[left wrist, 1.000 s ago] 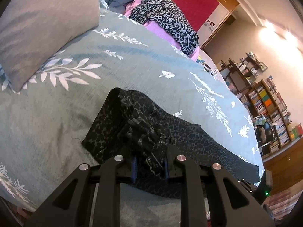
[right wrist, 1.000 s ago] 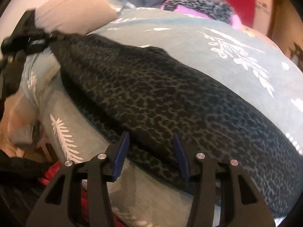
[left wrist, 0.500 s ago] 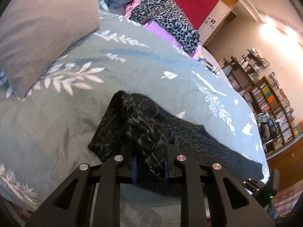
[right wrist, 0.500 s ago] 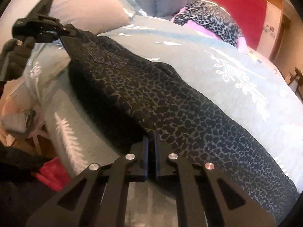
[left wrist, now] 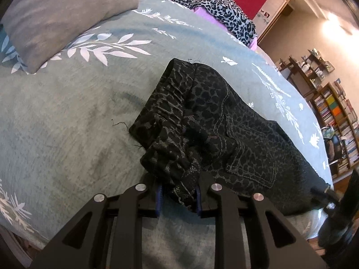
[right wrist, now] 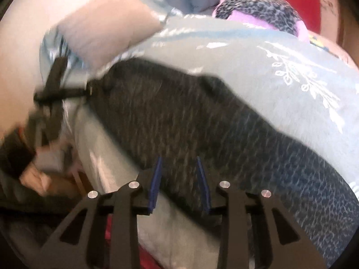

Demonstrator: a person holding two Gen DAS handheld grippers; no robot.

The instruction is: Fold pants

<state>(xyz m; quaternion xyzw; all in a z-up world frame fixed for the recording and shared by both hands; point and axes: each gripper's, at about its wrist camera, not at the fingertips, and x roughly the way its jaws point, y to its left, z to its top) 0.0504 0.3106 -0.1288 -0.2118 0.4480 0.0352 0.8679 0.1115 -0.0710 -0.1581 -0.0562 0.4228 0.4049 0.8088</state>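
Observation:
Dark leopard-print pants (left wrist: 213,121) lie along the grey-blue bedspread (left wrist: 67,116), waistband toward the pillow. My left gripper (left wrist: 178,196) is shut on the bunched waistband corner at the bed's near edge. In the blurred right wrist view the pants (right wrist: 202,123) stretch across the bed. My right gripper (right wrist: 179,179) is open, its blue pads on either side of the near edge of the pants leg. The left gripper (right wrist: 56,94) shows far left there, holding the waistband end.
A grey pillow (left wrist: 62,15) lies at the back left. A leopard-print and purple bundle (left wrist: 215,6) sits at the head of the bed. Bookshelves (left wrist: 332,112) stand on the right. The bed edge runs just under both grippers.
My right gripper was shut on the pants edge half a second ago and has opened; its view swings fast. My left gripper holds the waistband and has moved it closer to the bed.

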